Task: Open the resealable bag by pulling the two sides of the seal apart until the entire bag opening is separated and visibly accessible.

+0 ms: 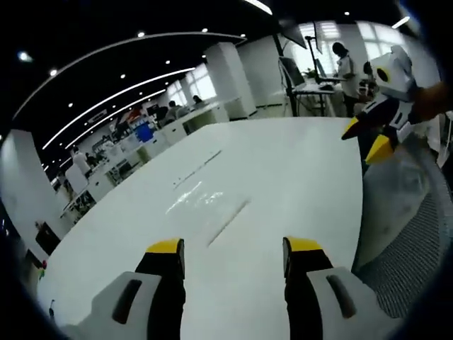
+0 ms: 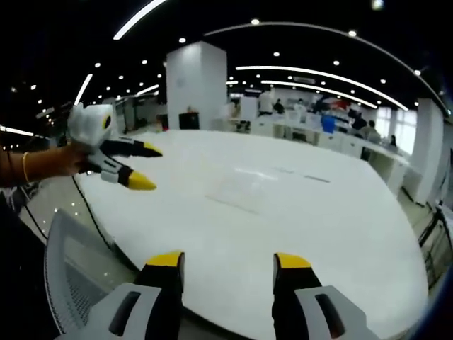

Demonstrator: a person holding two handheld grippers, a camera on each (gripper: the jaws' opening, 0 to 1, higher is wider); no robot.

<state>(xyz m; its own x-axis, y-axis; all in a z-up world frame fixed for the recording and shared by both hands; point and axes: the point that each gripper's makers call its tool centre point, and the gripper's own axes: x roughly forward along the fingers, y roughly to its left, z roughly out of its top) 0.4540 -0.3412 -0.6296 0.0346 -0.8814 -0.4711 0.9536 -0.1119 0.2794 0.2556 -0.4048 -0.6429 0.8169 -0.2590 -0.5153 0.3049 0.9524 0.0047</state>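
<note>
A clear resealable bag (image 1: 205, 200) lies flat on the round white table (image 1: 283, 170), hard to make out but for its glints and edges. My left gripper (image 1: 235, 248) hovers open just short of it, with nothing between its jaws. In the right gripper view the bag (image 2: 244, 188) rests mid-table, well beyond my right gripper (image 2: 228, 260), which is open and held near the table's near edge. The right gripper (image 1: 366, 139) enters the left gripper view at the upper right, jaws apart. The left gripper (image 2: 141, 166) appears open in the right gripper view, held by a hand (image 2: 49, 163).
A grey mesh chair (image 1: 414, 248) stands by the table's edge, also visible as a chair back (image 2: 67, 276). White pillars (image 2: 197, 85), rows of desks (image 2: 354, 142) and people (image 1: 347, 71) are far behind the table (image 2: 318, 212).
</note>
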